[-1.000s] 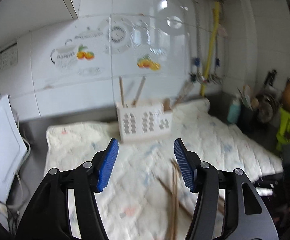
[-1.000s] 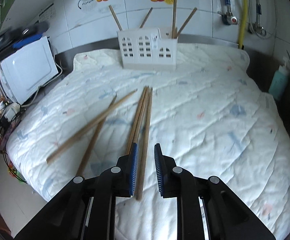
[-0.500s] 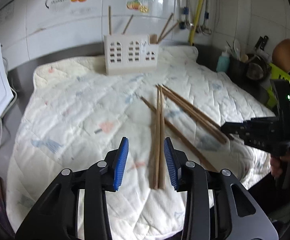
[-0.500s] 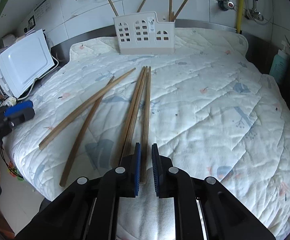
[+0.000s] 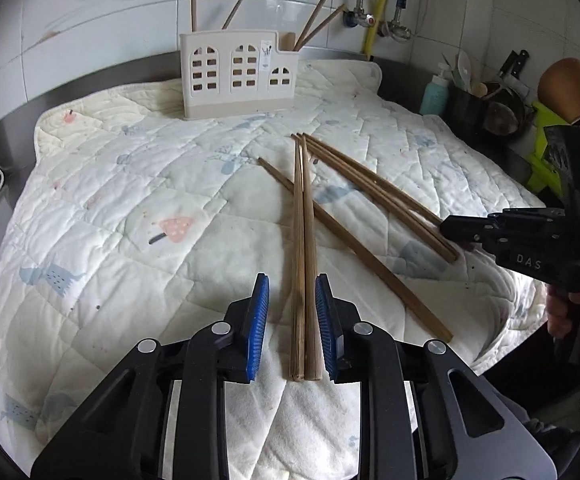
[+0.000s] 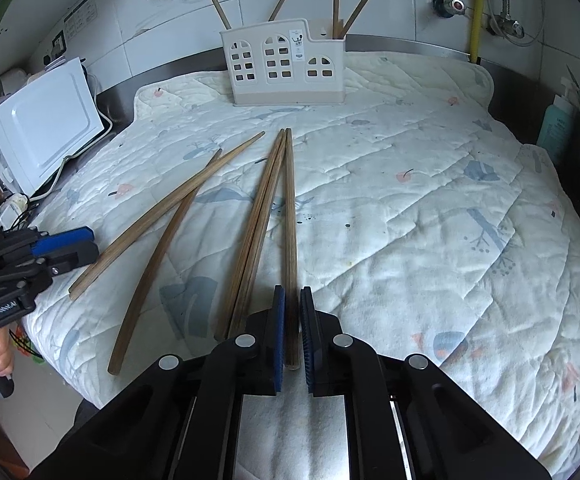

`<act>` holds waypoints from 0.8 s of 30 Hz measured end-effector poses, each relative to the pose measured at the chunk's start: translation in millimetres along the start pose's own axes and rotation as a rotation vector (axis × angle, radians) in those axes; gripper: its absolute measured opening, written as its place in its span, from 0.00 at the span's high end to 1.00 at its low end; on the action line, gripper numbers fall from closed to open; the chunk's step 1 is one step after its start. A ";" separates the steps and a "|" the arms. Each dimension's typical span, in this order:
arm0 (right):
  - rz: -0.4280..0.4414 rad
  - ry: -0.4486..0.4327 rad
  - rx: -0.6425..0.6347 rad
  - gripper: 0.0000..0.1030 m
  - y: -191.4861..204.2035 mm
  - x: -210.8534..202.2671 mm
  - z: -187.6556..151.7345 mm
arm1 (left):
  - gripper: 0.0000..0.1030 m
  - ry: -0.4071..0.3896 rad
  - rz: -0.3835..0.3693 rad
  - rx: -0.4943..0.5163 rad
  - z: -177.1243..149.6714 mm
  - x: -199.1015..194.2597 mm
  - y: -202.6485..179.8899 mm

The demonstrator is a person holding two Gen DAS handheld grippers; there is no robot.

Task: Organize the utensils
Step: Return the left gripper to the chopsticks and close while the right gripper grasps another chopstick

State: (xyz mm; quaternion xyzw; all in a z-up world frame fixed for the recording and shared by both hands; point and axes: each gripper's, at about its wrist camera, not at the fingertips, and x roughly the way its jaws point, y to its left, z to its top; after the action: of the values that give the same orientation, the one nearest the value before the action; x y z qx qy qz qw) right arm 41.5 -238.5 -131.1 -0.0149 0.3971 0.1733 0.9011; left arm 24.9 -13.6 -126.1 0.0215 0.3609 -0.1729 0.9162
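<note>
Several long wooden chopsticks lie on a quilted cloth [image 5: 130, 200]. My left gripper [image 5: 292, 292] is low over the cloth with its jaws closing around a pair of chopsticks [image 5: 304, 232]. A gap still shows at the left pad. From the right wrist view the left gripper [image 6: 70, 244] sits at that pair's near end. My right gripper [image 6: 292, 296] is shut on the near end of a single chopstick [image 6: 289, 220], beside two more. In the left wrist view the right gripper [image 5: 450, 230] is at the end of that group. A white utensil holder [image 5: 238, 76] [image 6: 286, 68] stands at the back with several chopsticks upright in it.
One more chopstick [image 5: 354, 252] lies crossed under the pair. A white appliance [image 6: 42, 120] stands left of the cloth. A teal bottle [image 5: 434, 96], dark pots and a green rack [image 5: 546, 160] crowd the right. A hand [image 5: 570, 312] holds the right gripper's handle.
My left gripper has dropped from facing the wall down to the cloth and its jaws have narrowed around two chopsticks. The right gripper stayed put and closed onto one chopstick.
</note>
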 end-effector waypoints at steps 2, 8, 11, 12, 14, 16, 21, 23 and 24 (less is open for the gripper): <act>0.000 -0.001 0.000 0.93 -0.3 0.4 0.0 | 0.83 0.006 0.005 -0.005 -0.4 2.7 1.5; -0.002 -0.001 -0.003 0.93 0.0 0.8 -0.4 | 0.84 0.013 -0.009 -0.019 -1.7 5.3 5.6; -0.003 -0.001 -0.004 0.93 -0.4 1.1 -0.3 | 0.84 0.012 -0.015 -0.023 -2.1 4.9 5.5; -0.005 -0.001 -0.007 0.93 -0.5 1.4 -0.4 | 0.84 0.011 -0.012 -0.019 -2.6 4.8 4.0; -0.009 -0.003 -0.012 0.93 -0.5 1.6 -0.4 | 0.84 0.010 -0.007 -0.016 -3.2 4.9 3.3; -0.012 -0.005 -0.015 0.93 -0.7 2.1 -0.3 | 0.84 0.004 0.012 -0.004 -4.6 4.5 0.3; -0.015 -0.007 -0.014 0.93 0.7 1.5 -0.3 | 0.84 -0.001 0.039 0.001 -4.7 5.8 -0.5; -0.015 -0.006 -0.014 0.93 0.7 1.4 -0.5 | 0.86 -0.001 0.035 -0.006 -4.9 6.5 -0.9; -0.014 -0.006 -0.014 0.93 0.8 1.4 -0.7 | 0.86 0.006 0.027 -0.008 -5.4 8.1 -1.9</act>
State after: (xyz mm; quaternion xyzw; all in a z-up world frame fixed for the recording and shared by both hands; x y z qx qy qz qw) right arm 41.7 -237.4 -132.5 -0.0236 0.3929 0.1697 0.9035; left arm 26.2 -16.9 -135.4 0.0232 0.3641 -0.1591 0.9174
